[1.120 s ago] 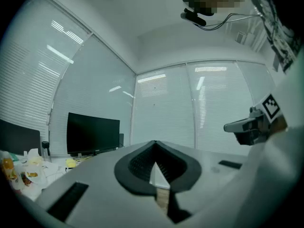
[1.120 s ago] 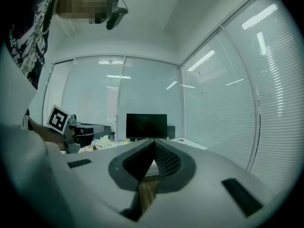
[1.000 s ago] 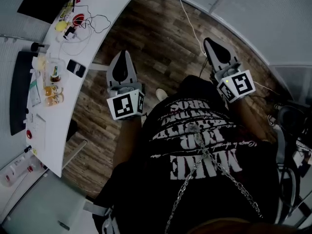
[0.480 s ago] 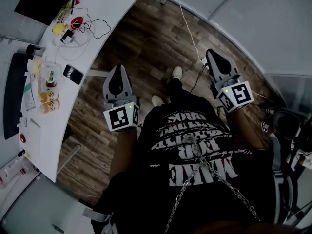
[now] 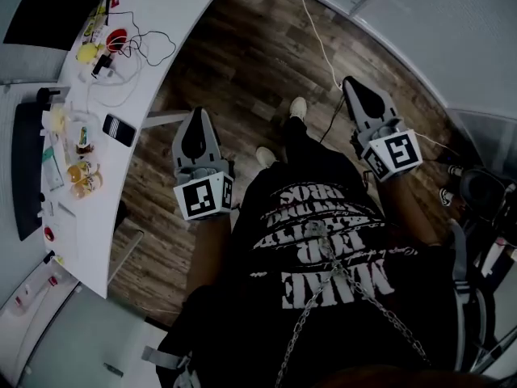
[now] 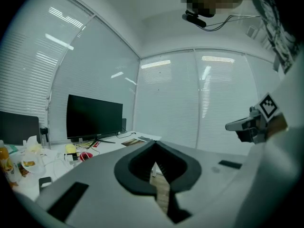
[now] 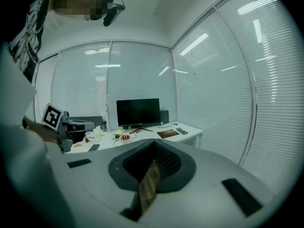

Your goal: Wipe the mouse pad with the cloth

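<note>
Both grippers hang in the air over the wooden floor (image 5: 242, 55), away from the white desk (image 5: 161, 23). My left gripper (image 5: 196, 113) is shut and holds nothing; in the left gripper view its jaws (image 6: 155, 144) meet at the tips. Shut and empty too, my right gripper (image 5: 349, 81) shows its closed jaws (image 7: 153, 142) in its own view. A flat brown pad (image 7: 168, 133) lies on the far end of the desk; it may be the mouse pad. I cannot pick out a cloth in any view.
The desk along the left carries a dark monitor (image 5: 48, 6), a keyboard (image 5: 28, 168), a phone (image 5: 119, 129), bottles (image 5: 81, 172) and tangled cables (image 5: 137, 51). A white cable (image 5: 319, 39) runs across the floor. The person's shoes (image 5: 297, 107) stand between the grippers.
The person has shifted over the floor and the shoes have come into view. Both grippers moved along with the body, still shut and empty.
</note>
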Demonstrator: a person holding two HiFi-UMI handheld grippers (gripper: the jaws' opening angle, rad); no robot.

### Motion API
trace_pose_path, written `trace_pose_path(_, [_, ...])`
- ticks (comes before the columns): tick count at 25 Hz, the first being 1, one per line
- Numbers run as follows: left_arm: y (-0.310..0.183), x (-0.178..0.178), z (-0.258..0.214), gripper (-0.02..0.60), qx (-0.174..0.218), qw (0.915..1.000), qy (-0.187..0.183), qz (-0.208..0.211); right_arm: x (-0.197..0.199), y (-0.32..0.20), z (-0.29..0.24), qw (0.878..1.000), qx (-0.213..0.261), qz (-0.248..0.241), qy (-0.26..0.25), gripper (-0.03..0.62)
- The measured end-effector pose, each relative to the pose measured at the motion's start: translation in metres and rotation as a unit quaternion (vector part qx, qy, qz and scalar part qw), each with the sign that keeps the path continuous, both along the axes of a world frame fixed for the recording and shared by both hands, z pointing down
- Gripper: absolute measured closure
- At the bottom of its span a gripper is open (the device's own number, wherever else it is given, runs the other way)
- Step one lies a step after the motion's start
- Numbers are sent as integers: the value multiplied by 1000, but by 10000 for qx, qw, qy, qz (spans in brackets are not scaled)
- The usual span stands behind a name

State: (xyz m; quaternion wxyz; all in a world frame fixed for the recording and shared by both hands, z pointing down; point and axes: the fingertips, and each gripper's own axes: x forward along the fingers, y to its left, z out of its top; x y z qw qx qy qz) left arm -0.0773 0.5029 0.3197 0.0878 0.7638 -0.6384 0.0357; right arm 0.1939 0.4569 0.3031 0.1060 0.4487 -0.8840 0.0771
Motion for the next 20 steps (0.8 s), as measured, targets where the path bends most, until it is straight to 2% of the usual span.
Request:
trace_pose_path(5, [-37, 20, 11, 577, -76, 9999, 138, 71, 13, -35, 6, 9997, -221, -12, -79, 594])
trace_pose_path(10, [-70, 30, 13, 577, -52, 9997, 247, -29, 22, -68, 2, 9997, -213, -153, -8, 594])
trace_pose_path(14, [-103, 31, 7, 577, 13, 9994, 200, -265, 32, -103, -7, 9995, -92, -315, 19, 594])
trace_pose_path(20, [-149, 61, -22, 577, 187, 9991, 79, -379, 57, -152, -26, 9985, 70, -481, -234, 594])
